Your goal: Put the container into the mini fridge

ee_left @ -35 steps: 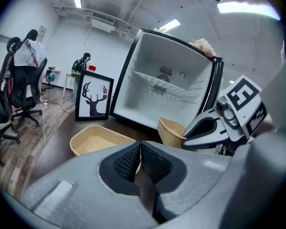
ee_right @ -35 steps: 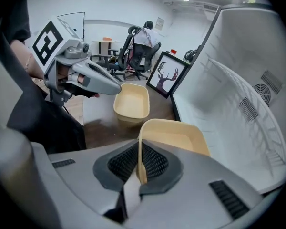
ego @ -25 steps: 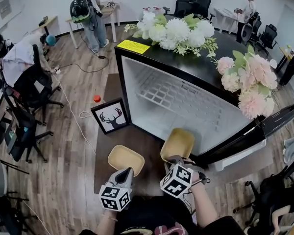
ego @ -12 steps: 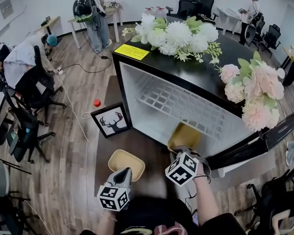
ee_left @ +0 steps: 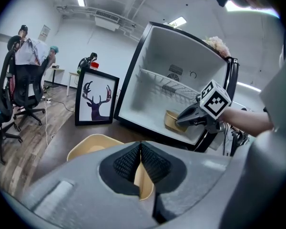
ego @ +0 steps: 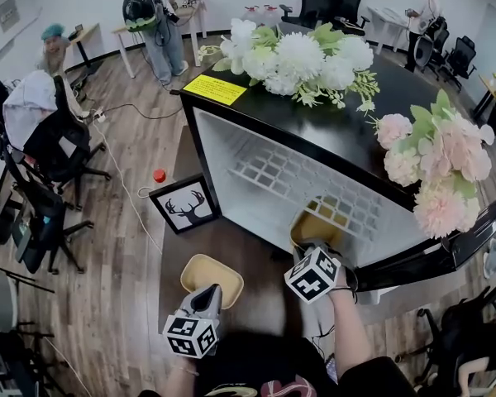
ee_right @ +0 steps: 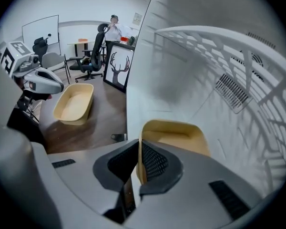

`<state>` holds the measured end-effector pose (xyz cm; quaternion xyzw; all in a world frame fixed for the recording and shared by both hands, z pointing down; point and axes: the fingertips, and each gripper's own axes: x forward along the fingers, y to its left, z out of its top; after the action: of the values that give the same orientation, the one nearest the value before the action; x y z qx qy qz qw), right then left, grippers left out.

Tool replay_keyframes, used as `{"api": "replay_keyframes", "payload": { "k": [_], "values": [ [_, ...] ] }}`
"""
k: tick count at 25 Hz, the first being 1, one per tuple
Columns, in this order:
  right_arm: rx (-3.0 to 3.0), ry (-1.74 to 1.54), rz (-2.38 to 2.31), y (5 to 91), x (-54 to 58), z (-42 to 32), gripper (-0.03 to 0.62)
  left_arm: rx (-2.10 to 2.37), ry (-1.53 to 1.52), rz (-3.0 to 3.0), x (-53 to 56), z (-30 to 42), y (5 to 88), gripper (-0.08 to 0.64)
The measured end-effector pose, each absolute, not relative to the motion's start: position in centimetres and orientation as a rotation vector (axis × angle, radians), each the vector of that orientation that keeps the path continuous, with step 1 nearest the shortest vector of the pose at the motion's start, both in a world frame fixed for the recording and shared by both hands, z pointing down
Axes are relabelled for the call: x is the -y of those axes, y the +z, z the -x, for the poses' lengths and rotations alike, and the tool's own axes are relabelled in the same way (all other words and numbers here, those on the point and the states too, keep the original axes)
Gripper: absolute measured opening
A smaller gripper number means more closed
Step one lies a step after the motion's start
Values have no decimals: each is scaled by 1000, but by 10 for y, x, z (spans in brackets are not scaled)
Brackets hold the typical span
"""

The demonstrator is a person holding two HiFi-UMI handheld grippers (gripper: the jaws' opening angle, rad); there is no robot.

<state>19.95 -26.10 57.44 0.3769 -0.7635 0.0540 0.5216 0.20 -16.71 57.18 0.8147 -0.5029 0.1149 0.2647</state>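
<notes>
Head view: the right gripper [ego: 314, 251] pinches the near rim of a tan, smooth plastic container [ego: 318, 224], which is low inside the open mini fridge [ego: 231, 151], beneath its white wire shelf [ego: 289, 172]. The left gripper [ego: 208, 294] grips a matching second container [ego: 211, 275] on the brown mat [ego: 248, 251] outside.

Left gripper view: ribbed black pads [ee_left: 126, 163] are closed on that oblong tub's thin rim.

Right gripper view: the jaws are clamped on the container's edge, and its rounded bowl extends ahead of them over the fridge's white interior.
</notes>
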Motion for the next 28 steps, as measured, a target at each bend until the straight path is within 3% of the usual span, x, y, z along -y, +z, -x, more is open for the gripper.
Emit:
{"api": "replay_keyframes", "payload": {
  "k": [18, 21, 23, 26, 28],
  "values": [
    [1802, 304, -1001, 594, 287, -215, 29, 1406, 154, -2146, 176, 8, 563, 9],
    [1831, 291, -1015, 590, 290, -213, 80, 1412, 113, -2135, 175, 12, 561, 9],
    [1835, 300, -1007, 589, 288, -212, 158, 1420, 105, -2128, 173, 15, 561, 9],
    [1842, 282, -1047, 582, 286, -212, 173, 1429, 146, -2151, 169, 17, 562, 9],
    [1896, 276, -1094, 572, 284, -205, 232, 1429, 197, -2181, 165, 16, 562, 9]
  ]
}}
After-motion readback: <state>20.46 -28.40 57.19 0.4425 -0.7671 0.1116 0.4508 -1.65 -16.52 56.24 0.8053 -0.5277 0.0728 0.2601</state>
